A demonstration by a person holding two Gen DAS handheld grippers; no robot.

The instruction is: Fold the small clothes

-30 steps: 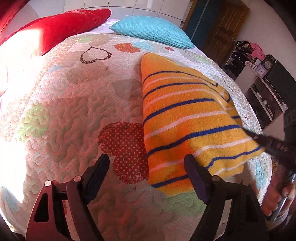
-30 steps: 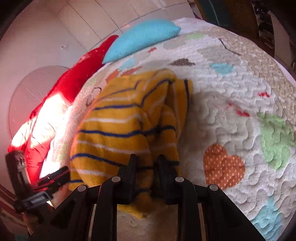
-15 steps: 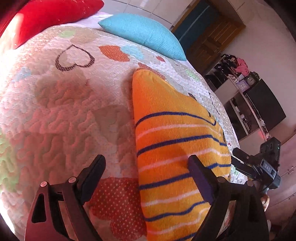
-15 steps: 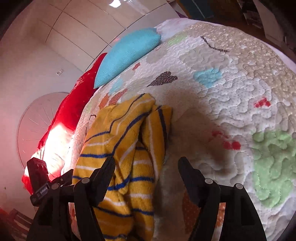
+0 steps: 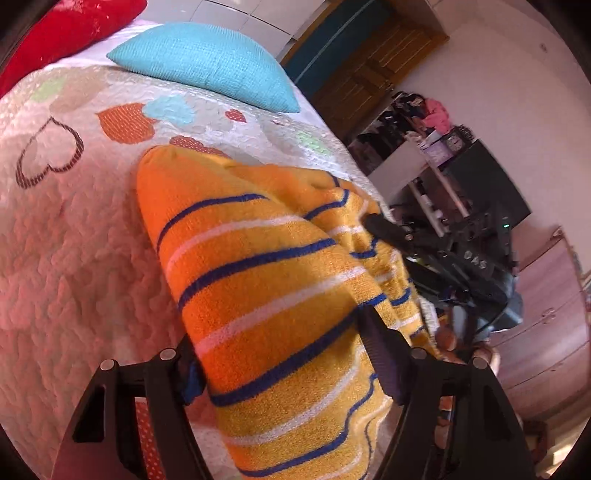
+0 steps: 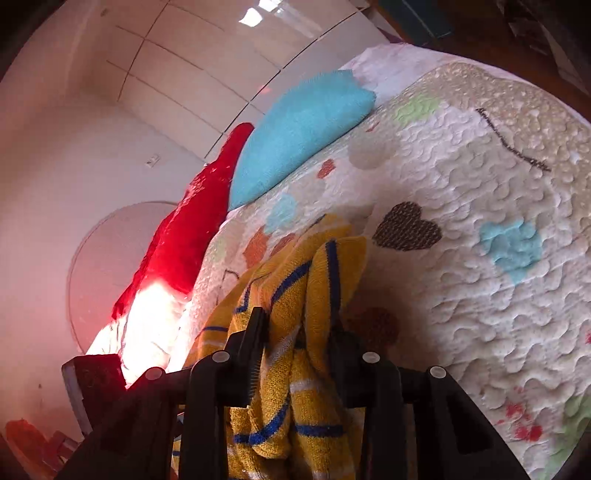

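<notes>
Orange knit garment (image 5: pixel 266 280), blue-white stripes, bunched | left gripper (image 5: pixel 280 354), right gripper (image 6: pixel 295 332): closing on it

Garment (image 5: pixel 266 280) lay on the quilt (image 5: pixel 74 240), bunched lengthwise toward the pillows. Two pillows sat behind it at the head of the bed: one (image 5: pixel 207 62) directly beyond the garment, the other (image 5: pixel 55 33) to its left. My left gripper (image 5: pixel 286 354) straddled the garment's near end. My right gripper (image 6: pixel 297 339) straddled the fold at its right edge. Shelving (image 5: pixel 436 177) stood right of the bed.
</notes>
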